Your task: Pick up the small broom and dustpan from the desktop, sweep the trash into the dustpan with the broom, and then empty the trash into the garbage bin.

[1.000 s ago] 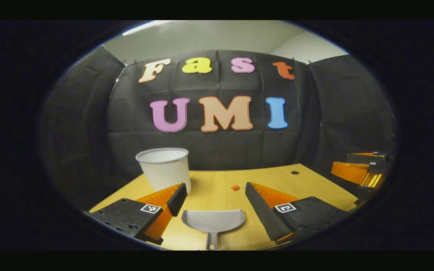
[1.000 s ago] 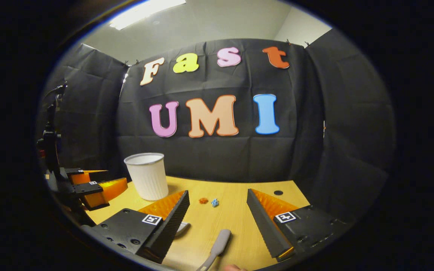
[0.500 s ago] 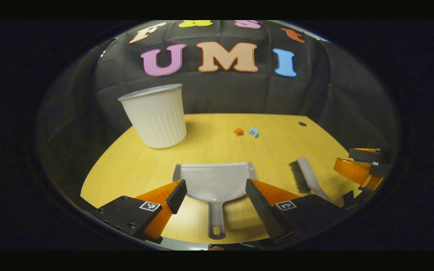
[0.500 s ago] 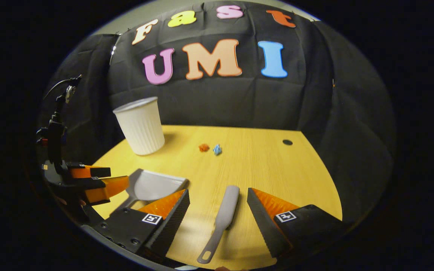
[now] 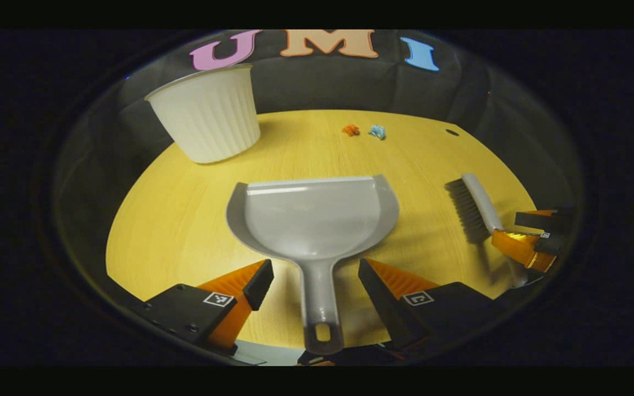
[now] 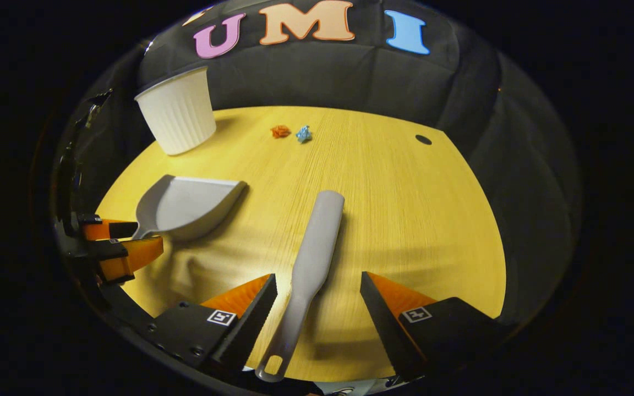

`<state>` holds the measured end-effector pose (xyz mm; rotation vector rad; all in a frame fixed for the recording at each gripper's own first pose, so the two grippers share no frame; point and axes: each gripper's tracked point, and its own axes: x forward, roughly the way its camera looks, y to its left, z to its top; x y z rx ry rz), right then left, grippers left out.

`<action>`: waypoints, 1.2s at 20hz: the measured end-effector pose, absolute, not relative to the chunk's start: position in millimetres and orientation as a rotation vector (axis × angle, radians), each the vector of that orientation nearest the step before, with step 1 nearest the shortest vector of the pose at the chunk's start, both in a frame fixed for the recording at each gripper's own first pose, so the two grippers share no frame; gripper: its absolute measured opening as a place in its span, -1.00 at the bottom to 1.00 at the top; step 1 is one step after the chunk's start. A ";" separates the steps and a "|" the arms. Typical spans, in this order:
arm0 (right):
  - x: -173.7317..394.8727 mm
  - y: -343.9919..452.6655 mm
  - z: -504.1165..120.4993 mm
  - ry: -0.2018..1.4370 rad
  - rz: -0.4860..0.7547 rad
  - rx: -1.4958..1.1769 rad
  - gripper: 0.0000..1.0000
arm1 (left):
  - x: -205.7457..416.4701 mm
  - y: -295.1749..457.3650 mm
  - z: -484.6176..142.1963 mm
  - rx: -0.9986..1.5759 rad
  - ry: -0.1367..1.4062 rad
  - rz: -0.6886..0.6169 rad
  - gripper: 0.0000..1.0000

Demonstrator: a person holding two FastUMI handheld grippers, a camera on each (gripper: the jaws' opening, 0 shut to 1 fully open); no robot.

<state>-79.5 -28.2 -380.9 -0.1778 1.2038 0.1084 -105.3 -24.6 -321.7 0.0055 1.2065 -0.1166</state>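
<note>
Pale wood forms the desktop (image 5: 185,220) on which the grey dustpan (image 5: 317,212) lies flat, its handle pointing back between the fingers of the left gripper (image 5: 316,278). That gripper is spread wide, a gap on each side of the handle, and has hold of nothing. In the right gripper view, the grey broom (image 6: 311,258) lies on the desktop (image 6: 416,220), its handle running between the widely parted fingers of the right gripper (image 6: 318,291), which also grips nothing. A white ribbed bin (image 5: 207,113) stands at the far left. Two scraps of trash, one orange (image 5: 350,130) and one blue (image 5: 377,131), lie side by side near the far edge, well apart from dustpan and broom.
</note>
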 end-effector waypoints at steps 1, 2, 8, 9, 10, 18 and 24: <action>-87.0 -30.1 -384.1 1.240 0.117 -0.192 0.82 | -109.3 -26.3 -324.8 0.004 1.233 -0.127 0.90; -90.7 -30.6 -384.9 1.266 0.123 -0.200 0.79 | -111.7 -28.2 -327.3 0.005 1.251 -0.137 0.90; -104.5 -27.7 -389.3 1.391 0.215 -0.212 -0.38 | -107.3 -29.9 -331.1 0.054 1.267 -0.172 0.40; -107.9 -22.4 -386.8 1.403 0.235 -0.195 -0.55 | -105.1 -28.6 -336.3 0.062 1.264 -0.175 0.02; -103.3 -21.1 -383.6 1.382 0.244 -0.209 -0.59 | -104.5 -26.8 -331.8 0.061 1.259 -0.185 -0.10; -65.2 -48.0 -345.5 1.235 0.181 -0.204 -0.70 | -54.8 -14.8 -307.9 0.079 1.172 -0.254 -0.48; 37.0 -68.6 -316.5 1.112 0.165 -0.305 -0.64 | -3.6 -23.1 -303.9 0.163 1.127 -0.362 -0.48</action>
